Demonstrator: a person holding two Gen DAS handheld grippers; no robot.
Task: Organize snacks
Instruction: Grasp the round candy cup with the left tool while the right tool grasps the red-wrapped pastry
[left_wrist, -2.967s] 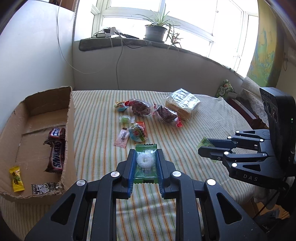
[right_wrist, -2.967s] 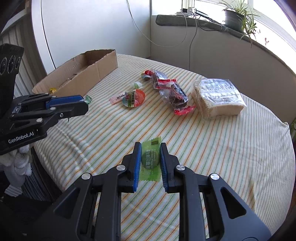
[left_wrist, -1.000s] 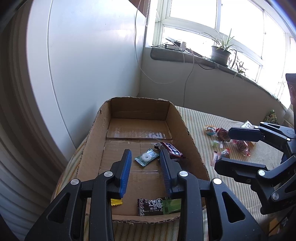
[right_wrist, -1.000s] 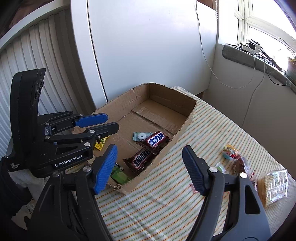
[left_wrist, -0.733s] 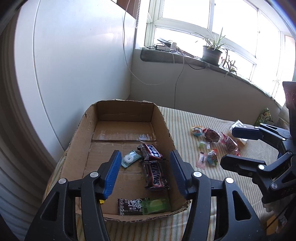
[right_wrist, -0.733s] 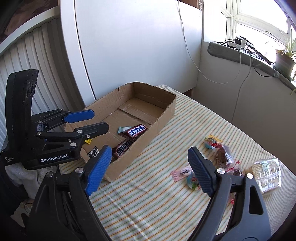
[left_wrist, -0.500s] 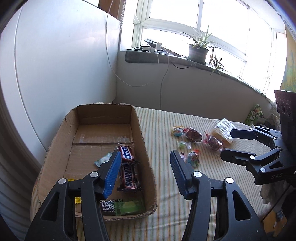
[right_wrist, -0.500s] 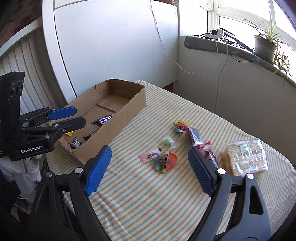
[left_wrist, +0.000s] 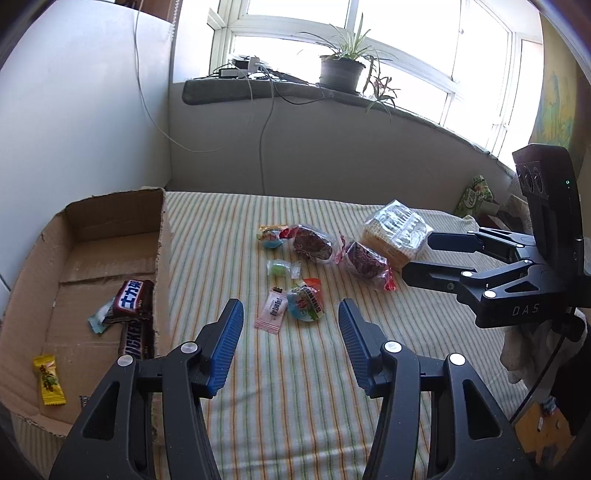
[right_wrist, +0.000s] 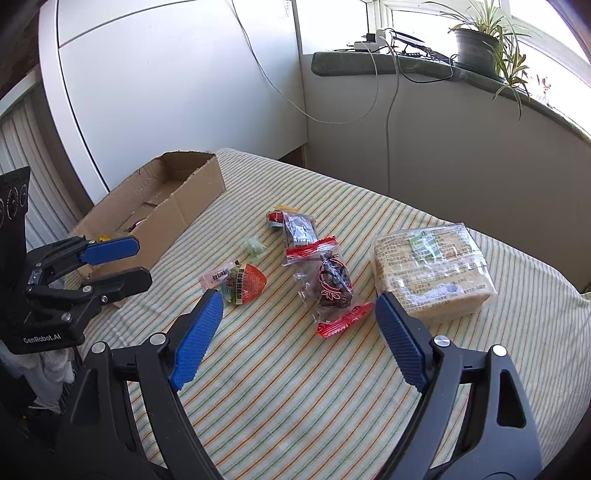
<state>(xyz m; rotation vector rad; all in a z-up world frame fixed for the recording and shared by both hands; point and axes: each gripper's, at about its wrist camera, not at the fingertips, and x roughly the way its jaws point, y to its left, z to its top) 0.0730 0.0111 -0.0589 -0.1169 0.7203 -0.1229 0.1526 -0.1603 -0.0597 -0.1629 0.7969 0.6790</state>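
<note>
A striped cloth covers the tabletop (left_wrist: 295, 387) beneath a sunlit windowsill with a potted plant (left_wrist: 341, 70) at upper centre; loose snacks (right_wrist: 291, 266) lie mid-frame, the cardboard box (left_wrist: 74, 273) at left; left hand-held gripper (left_wrist: 291, 354) and right hand-held gripper (right_wrist: 299, 343) both gape wide, empty.

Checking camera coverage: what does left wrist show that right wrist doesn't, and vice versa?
Left wrist only: the box's contents, namely two Snickers bars, a yellow candy and a pale green wrapper; also the green packet at the far edge.

Right wrist only: the white cabinet and the ribbed shutter behind the box.

Both: cardboard box, pink candy, jelly cup, two dark cakes, cracker pack, potted plant, both grippers with jaws open.
</note>
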